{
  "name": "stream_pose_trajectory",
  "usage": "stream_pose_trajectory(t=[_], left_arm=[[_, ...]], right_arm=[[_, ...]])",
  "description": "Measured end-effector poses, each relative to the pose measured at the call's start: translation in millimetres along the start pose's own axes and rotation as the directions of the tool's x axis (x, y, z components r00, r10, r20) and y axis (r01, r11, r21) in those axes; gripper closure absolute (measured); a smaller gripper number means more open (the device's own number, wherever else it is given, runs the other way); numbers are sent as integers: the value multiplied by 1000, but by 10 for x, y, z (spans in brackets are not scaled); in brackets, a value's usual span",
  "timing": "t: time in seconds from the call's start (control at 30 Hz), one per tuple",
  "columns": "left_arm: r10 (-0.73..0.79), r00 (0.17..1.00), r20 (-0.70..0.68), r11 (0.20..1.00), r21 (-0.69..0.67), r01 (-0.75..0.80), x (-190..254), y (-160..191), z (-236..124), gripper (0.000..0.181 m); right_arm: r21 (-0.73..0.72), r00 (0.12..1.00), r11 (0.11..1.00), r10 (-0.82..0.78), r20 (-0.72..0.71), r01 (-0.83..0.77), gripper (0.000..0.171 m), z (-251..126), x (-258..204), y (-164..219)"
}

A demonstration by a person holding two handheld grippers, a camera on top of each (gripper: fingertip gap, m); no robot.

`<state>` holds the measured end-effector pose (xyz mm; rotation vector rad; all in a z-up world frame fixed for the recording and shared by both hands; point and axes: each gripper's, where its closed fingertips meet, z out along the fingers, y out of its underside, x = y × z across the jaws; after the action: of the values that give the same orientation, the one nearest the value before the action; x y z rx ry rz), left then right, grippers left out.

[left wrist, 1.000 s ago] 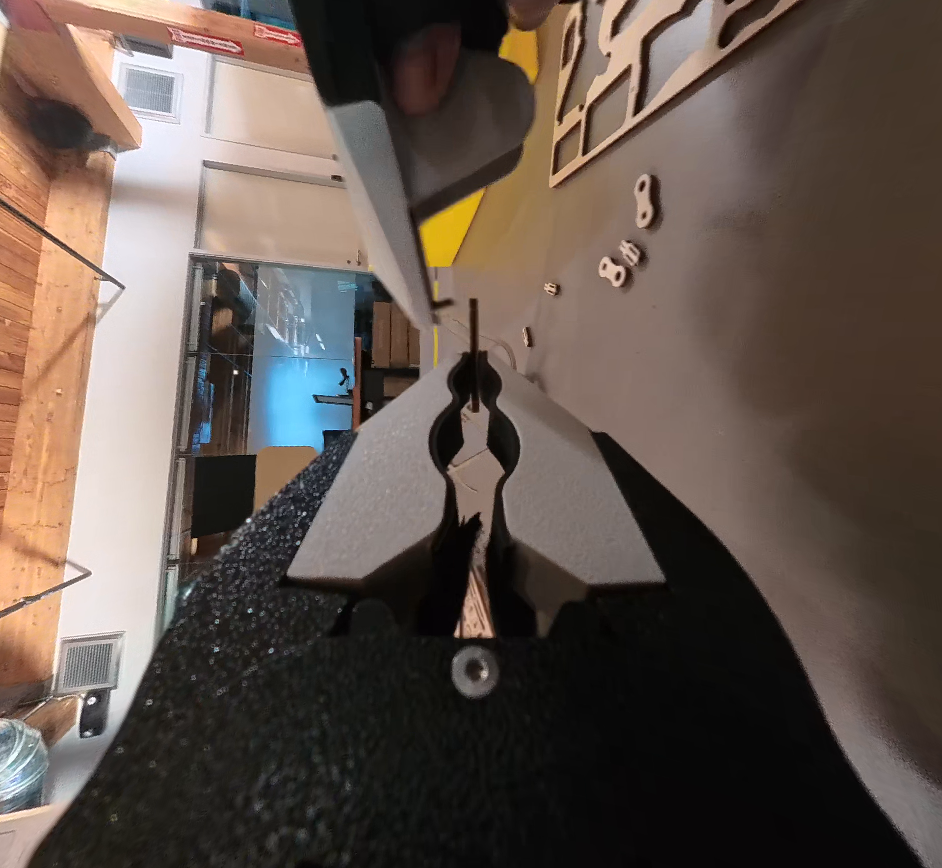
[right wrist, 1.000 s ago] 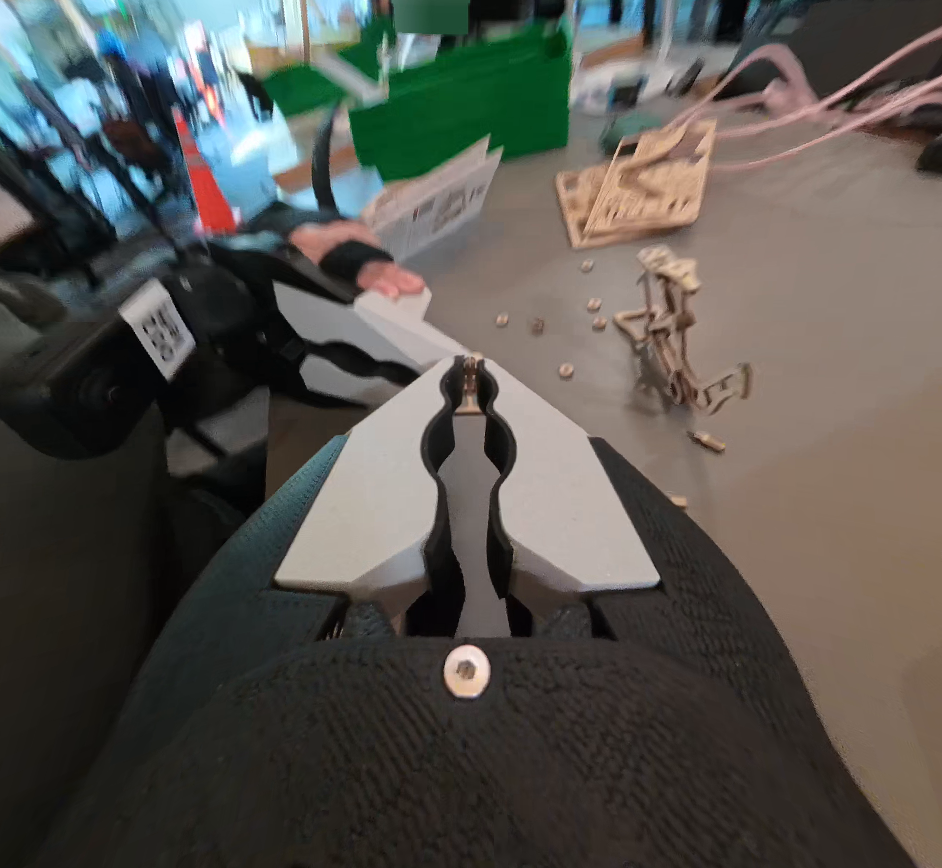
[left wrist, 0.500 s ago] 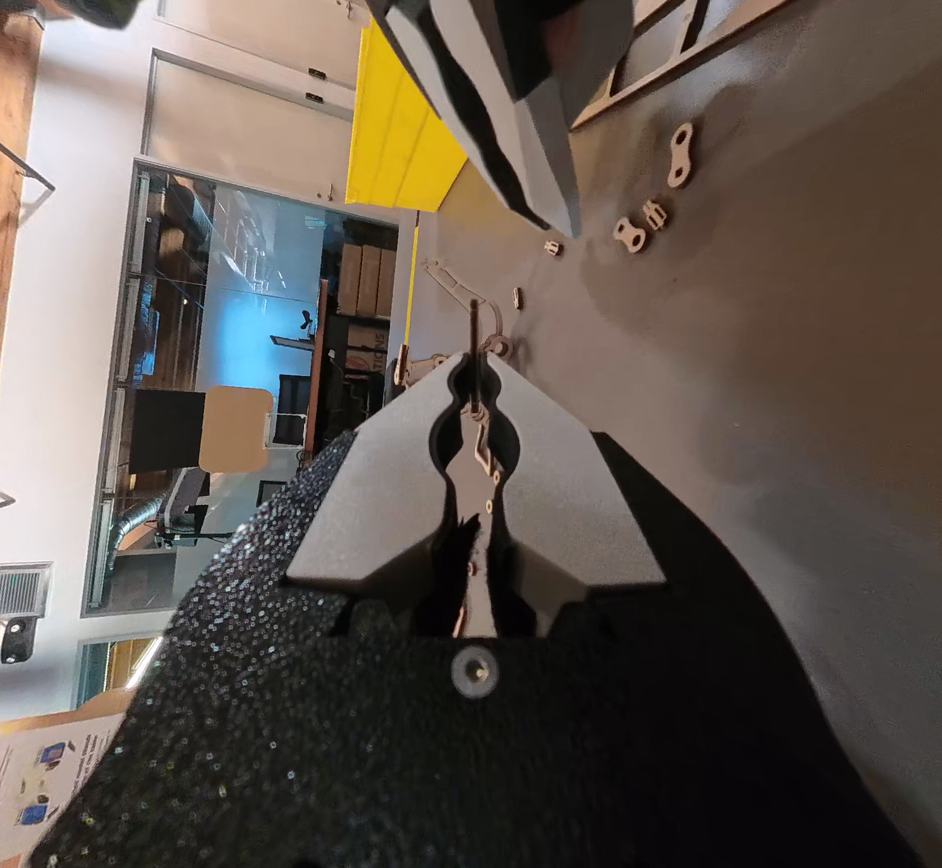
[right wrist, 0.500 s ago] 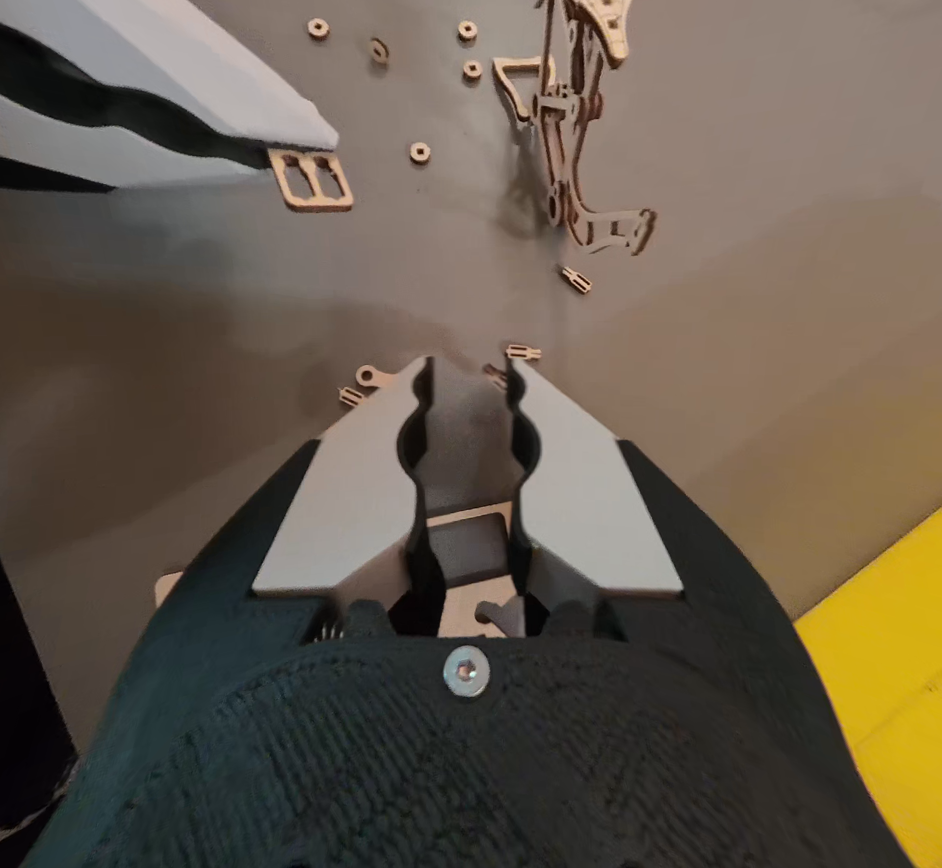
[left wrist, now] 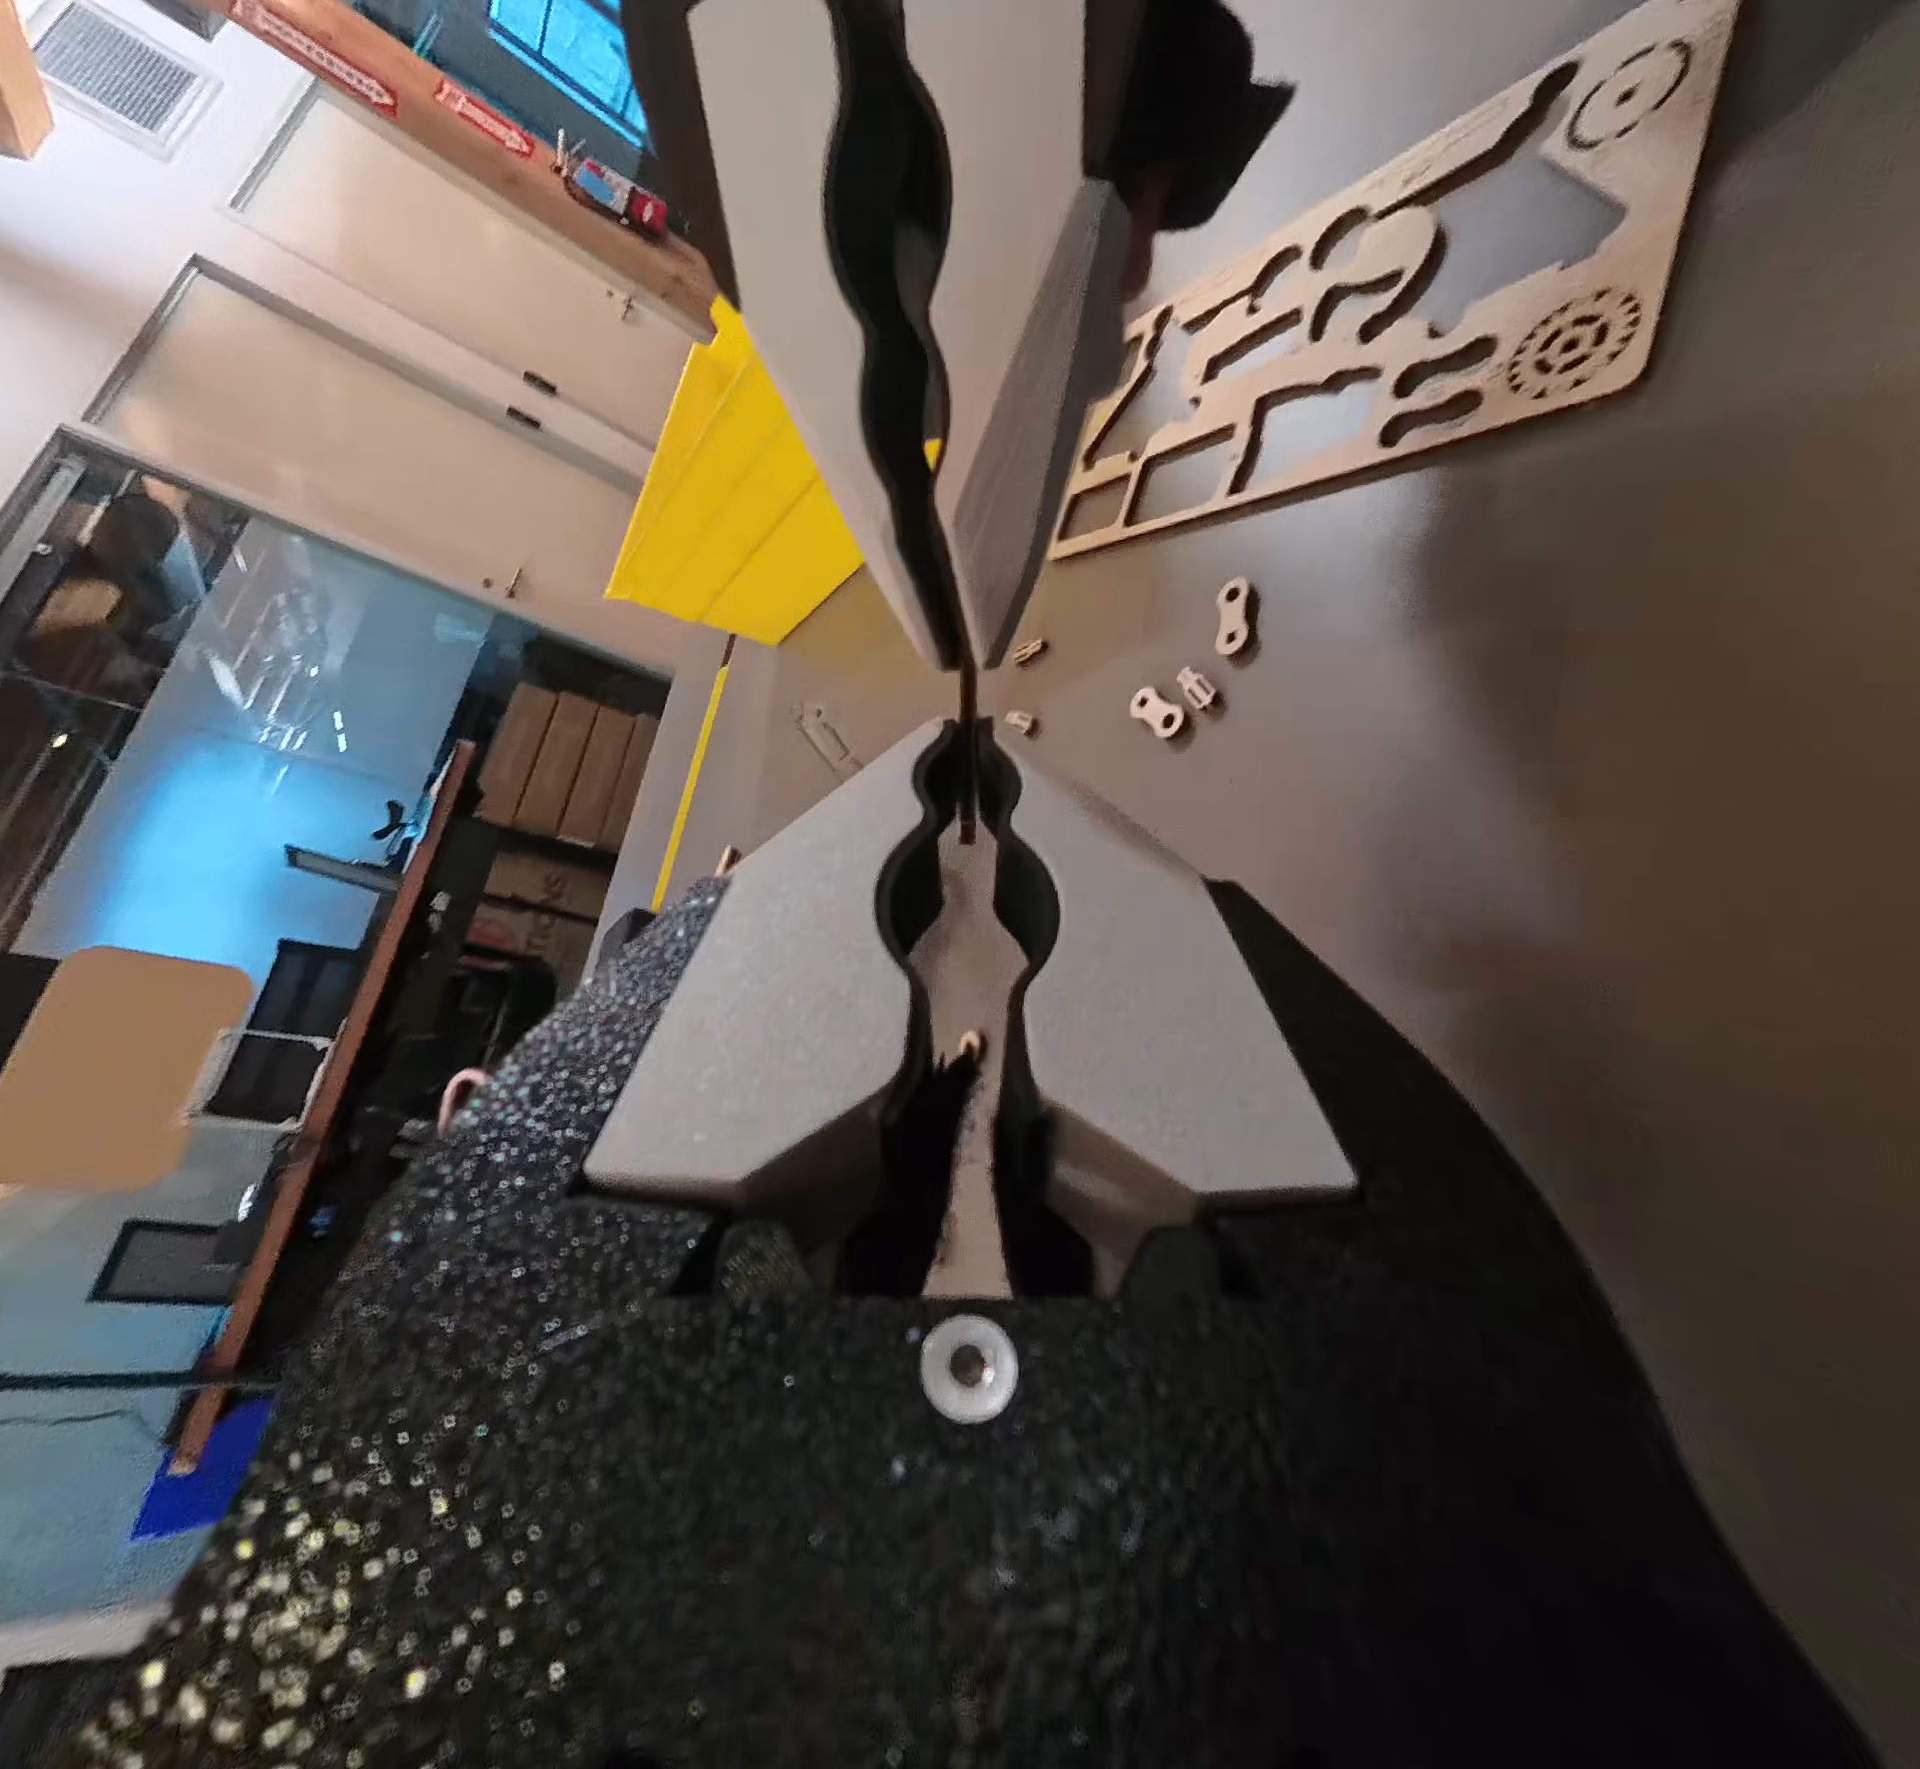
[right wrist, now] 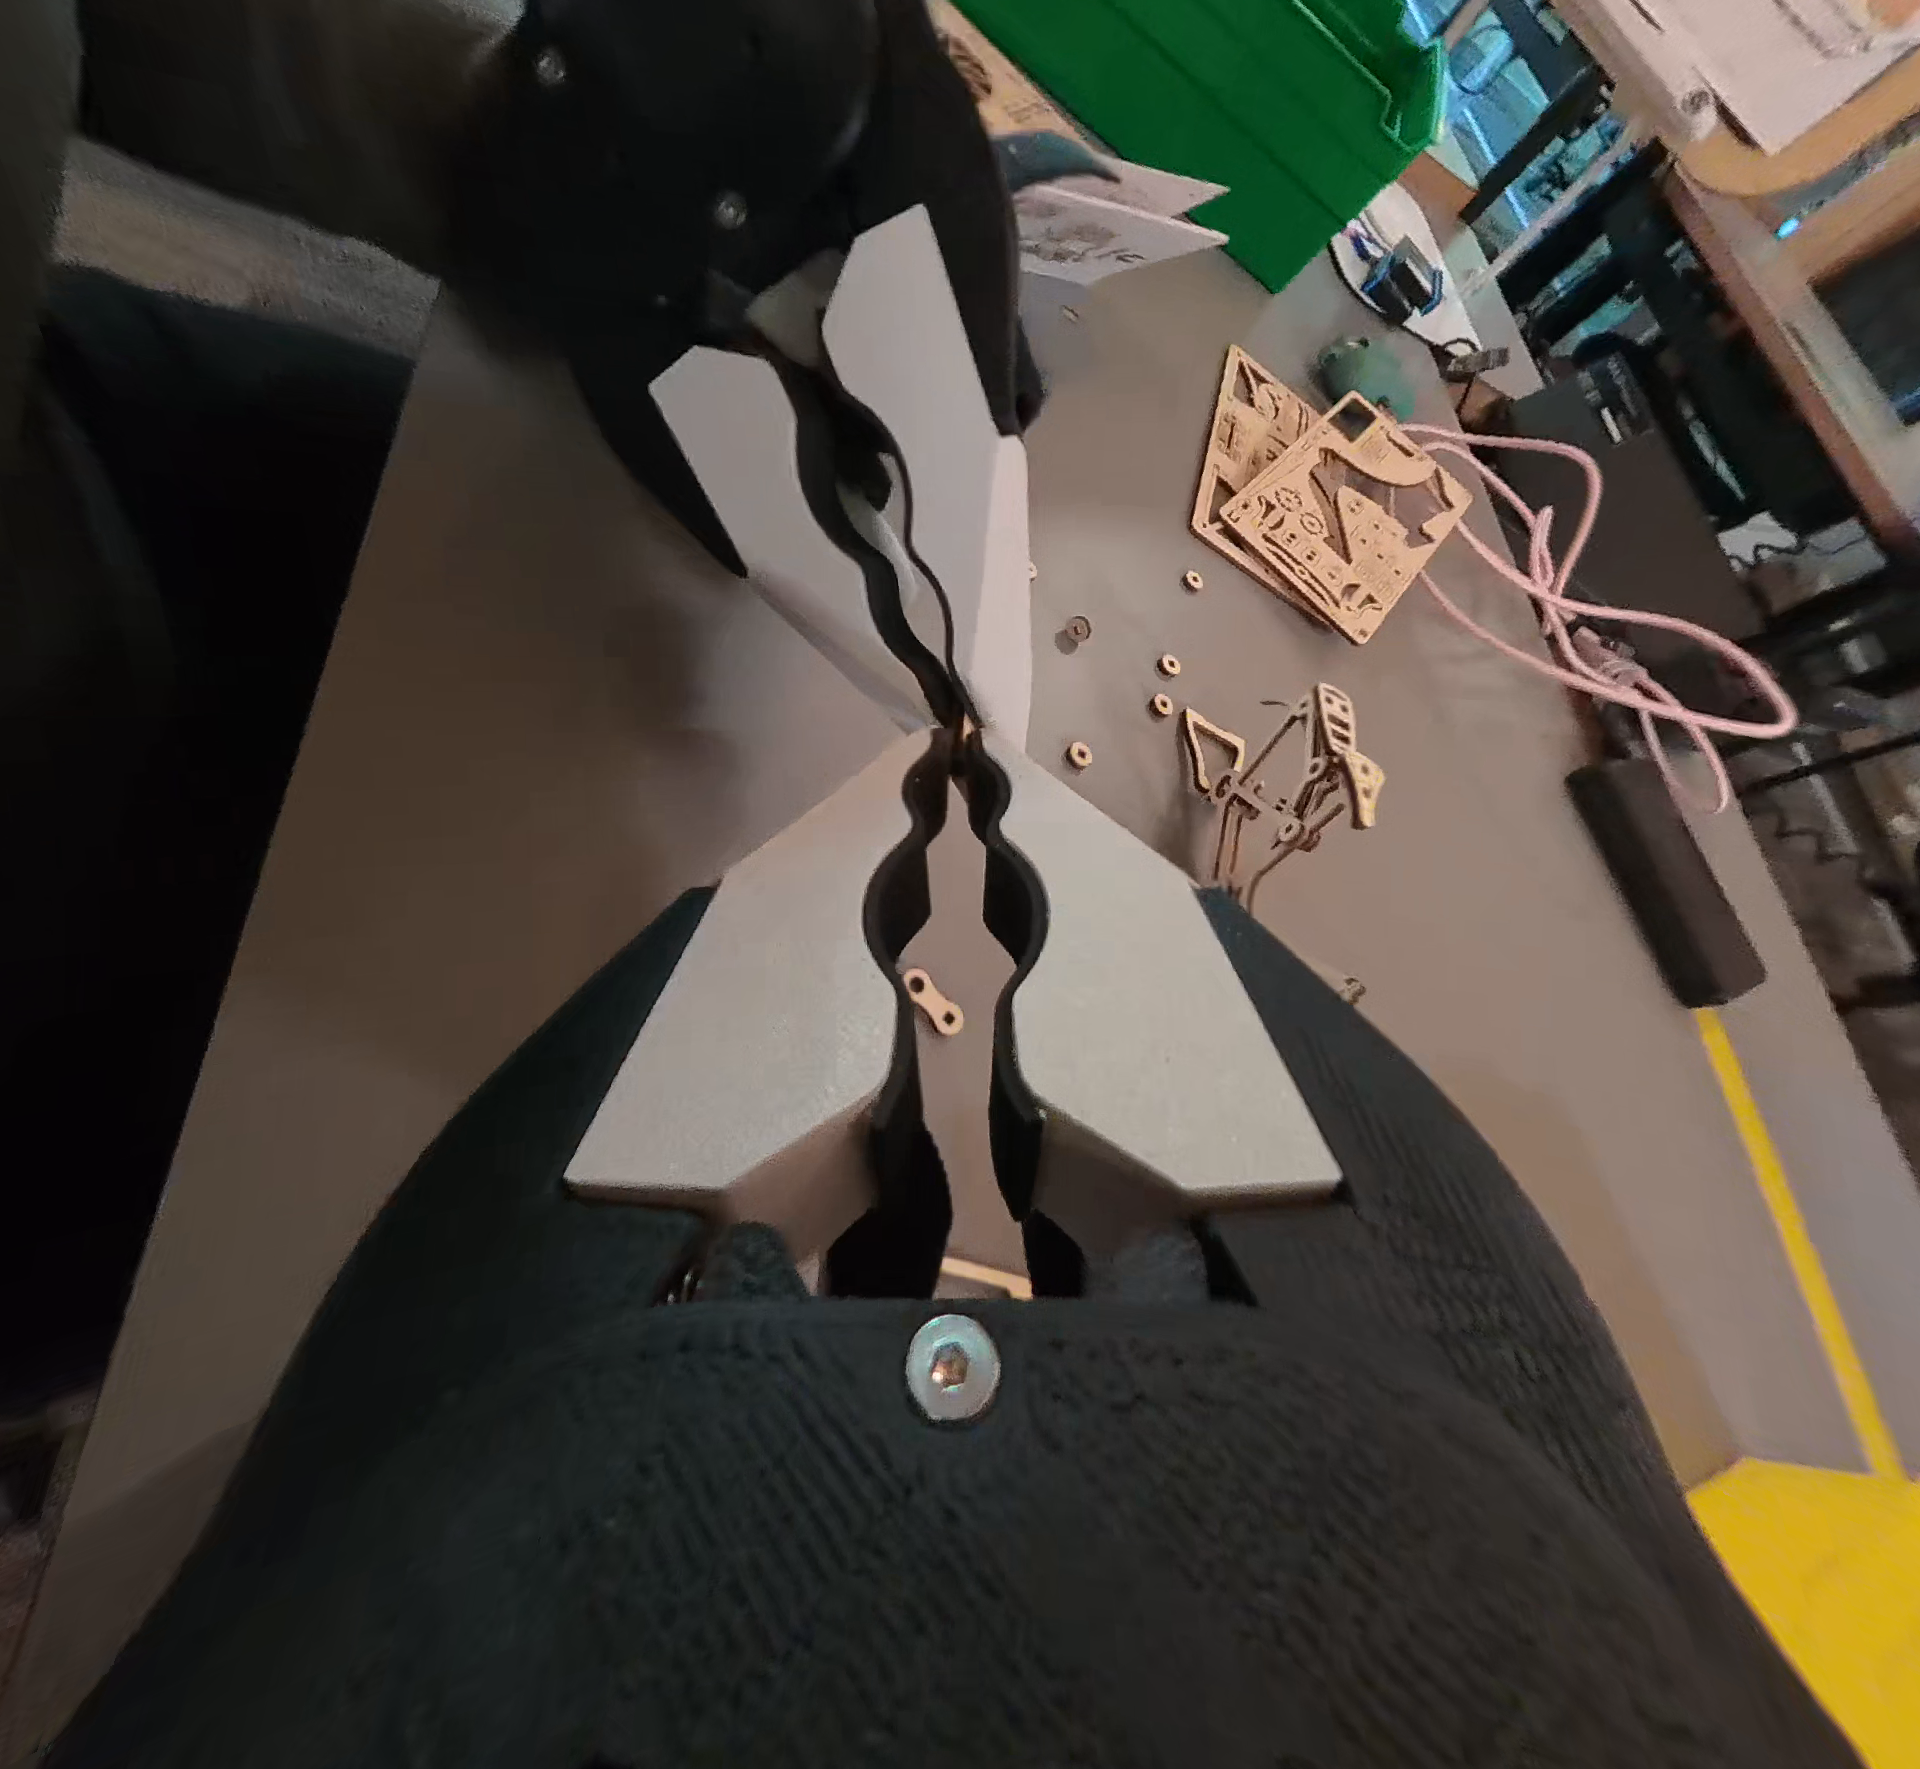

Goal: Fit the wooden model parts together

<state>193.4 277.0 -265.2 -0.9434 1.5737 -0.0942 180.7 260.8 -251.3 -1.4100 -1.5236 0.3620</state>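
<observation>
Holding both grippers tip to tip above the table (left wrist: 1558,784), keeping the joint off the surface. Left gripper (left wrist: 966,751) clamping a thin part (left wrist: 967,763) edge-on; right gripper (right wrist: 954,751) pinching something small, too hidden to identify, probably for mating. Leaving the half-built model (right wrist: 1278,784) and sheet (left wrist: 1351,296) lying nearby.

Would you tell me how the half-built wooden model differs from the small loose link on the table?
The half-built model stands upright, several pieces joined; the link lies flat, a single piece. The model is much larger than the link. Both are pale cut wood on the grey table.
</observation>
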Motion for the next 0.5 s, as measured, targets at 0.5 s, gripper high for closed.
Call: stream_pose_trajectory(t=[0.5], left_arm=[[-447, 813, 374, 889, 85, 449, -743, 328, -354, 181]], right_arm=[[-294, 524, 630, 213, -825, -719, 158, -2043, 1542, 1709]])
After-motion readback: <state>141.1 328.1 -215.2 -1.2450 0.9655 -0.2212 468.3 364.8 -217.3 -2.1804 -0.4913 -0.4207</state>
